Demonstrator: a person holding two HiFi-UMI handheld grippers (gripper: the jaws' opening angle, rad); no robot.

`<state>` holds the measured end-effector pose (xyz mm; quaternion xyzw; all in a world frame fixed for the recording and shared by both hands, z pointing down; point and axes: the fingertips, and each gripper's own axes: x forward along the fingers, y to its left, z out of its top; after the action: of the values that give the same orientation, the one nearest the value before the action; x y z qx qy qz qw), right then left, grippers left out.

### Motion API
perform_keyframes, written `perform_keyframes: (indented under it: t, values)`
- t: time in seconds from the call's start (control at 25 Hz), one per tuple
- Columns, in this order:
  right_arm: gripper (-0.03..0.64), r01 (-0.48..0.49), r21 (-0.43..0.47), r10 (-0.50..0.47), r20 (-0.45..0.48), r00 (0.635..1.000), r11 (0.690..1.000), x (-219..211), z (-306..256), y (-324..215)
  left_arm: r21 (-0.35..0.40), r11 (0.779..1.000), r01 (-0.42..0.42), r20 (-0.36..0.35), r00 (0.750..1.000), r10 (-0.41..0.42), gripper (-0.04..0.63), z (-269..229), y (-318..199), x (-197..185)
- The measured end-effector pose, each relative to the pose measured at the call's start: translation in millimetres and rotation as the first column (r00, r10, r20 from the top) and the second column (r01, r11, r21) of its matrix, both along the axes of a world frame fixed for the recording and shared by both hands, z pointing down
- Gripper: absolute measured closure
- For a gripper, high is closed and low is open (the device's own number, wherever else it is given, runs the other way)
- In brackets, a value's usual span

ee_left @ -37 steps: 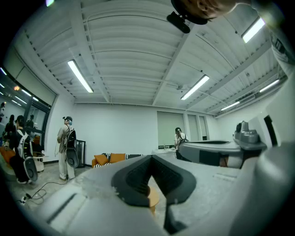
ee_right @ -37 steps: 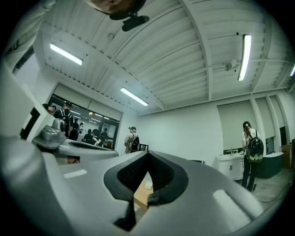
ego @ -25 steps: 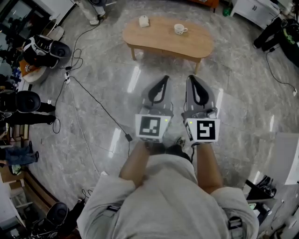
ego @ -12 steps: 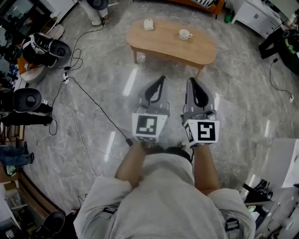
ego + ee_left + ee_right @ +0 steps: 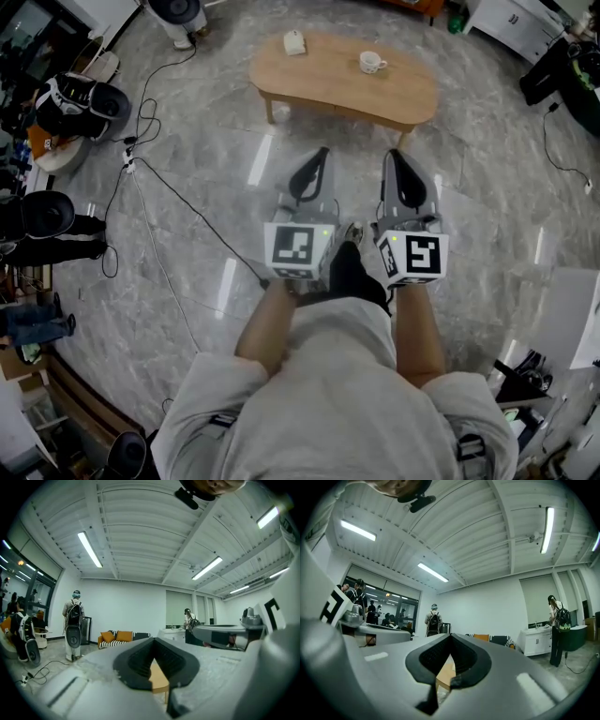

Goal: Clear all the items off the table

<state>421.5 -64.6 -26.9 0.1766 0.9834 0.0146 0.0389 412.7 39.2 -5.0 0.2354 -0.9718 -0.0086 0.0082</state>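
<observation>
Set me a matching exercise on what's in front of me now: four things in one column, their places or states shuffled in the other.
Things:
1. cup
2. small white item
3. black cable
4. right gripper

Places or states:
A. on the floor, at left
B. right part of the table
C. shut, empty, short of the table
D. table's left end

Pairs: 1-B, 2-D, 3-A, 4-C

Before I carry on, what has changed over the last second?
The person's leg has swung forward between the two tools, a step toward the wooden table. Nothing was taken hold of or let go. The left tool and right tool stay shut and empty, side by side, pointing at the table. The cup and the small white item sit on it as before.
</observation>
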Motion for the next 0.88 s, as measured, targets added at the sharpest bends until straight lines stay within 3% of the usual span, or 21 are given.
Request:
perform_keyframes:
  t: [0.32, 0.6, 0.88]
  values:
    - [0.611, 0.004, -0.035, -0.005, -0.031, 0.999, 0.999, -112.5, 20.9, -15.3, -0.039, 0.998, 0.051, -0.028, 0.998, -0.053, 0.574, 14.1, 15.2, -114.0]
    - [0.611, -0.006, -0.058, 0.002, -0.078, 0.997, 0.998, -212.8, 27.6, -57.3, -0.071, 0.997, 0.035, -0.069, 0.997, -0.04, 0.574, 16.1, -22.8, -210.0]
    - [0.611, -0.011, -0.066, 0.003, -0.113, 0.994, 0.998, -282.7, 44.9, -92.8, -0.085, 0.996, 0.001, -0.103, 0.995, -0.01, 0.574, 32.7, -63.5, -274.4]
